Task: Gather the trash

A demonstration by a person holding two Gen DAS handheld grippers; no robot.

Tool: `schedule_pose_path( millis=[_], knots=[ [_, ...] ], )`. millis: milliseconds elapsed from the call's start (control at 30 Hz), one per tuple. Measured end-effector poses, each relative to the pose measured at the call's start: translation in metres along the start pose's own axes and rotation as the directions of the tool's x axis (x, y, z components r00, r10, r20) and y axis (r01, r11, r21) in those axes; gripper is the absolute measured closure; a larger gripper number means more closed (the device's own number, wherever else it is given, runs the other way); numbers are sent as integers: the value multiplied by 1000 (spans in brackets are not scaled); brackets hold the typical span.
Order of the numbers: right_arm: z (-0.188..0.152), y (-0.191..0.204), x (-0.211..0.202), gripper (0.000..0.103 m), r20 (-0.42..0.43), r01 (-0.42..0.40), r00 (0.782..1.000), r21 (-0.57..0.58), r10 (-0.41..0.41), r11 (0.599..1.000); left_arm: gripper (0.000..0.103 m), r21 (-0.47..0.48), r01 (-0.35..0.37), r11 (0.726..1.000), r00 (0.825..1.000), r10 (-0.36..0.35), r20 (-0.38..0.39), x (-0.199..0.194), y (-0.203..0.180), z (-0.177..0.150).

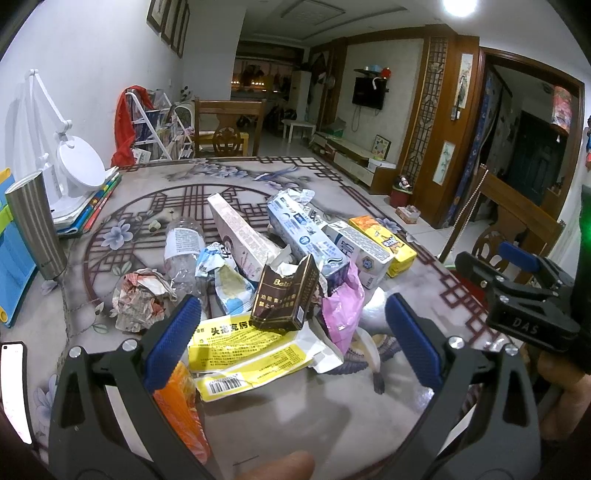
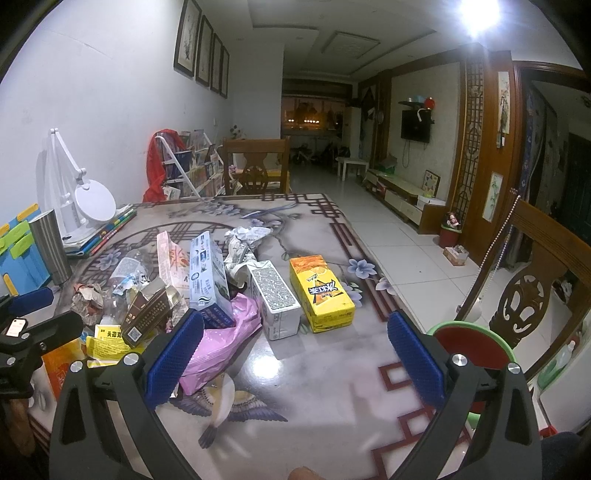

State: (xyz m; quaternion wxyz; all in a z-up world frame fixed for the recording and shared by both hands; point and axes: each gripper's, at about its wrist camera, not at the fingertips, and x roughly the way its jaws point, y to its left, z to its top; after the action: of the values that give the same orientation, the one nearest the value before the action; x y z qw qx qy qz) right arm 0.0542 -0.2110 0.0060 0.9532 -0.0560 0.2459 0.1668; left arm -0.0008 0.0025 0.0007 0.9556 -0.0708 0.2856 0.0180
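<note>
Dim room, ceiling lamp [image 2: 480,14] blown out (upper right), glare on glossy table [image 2: 266,365], fisheye-bent edges.

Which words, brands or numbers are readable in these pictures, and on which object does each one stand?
"Bai...", cut off: brown cigarette pack.
"DAS": body of the right tool, seen from the left wrist.
"头孢克肟", partly hidden: flattened yellow medicine box.
"冰红茶": yellow drink carton.
Fine print on the toothpaste box, the bottle label and the barcode digits is too small to read.
</note>
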Motion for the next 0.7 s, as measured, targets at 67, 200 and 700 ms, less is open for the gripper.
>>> schedule_pose_path(
  millis=[67, 200, 700],
  knots=[
    [0, 0, 0, 7, 0, -1, 1000, 1, 1, 1000, 5, 0, 0, 1000, 1000, 0, -1, 0, 0, 0],
    [-1, -1, -1, 7, 0, -2, 1000, 1, 2, 1000, 5, 0, 1, 1000, 1000, -1, -2, 0, 0, 0],
    [-3, 1, 0, 7, -11, -3, 1000, -4, 3, 1000, 5, -3, 2, 1000, 1000, -2, -4, 1, -1, -4]
  ],
)
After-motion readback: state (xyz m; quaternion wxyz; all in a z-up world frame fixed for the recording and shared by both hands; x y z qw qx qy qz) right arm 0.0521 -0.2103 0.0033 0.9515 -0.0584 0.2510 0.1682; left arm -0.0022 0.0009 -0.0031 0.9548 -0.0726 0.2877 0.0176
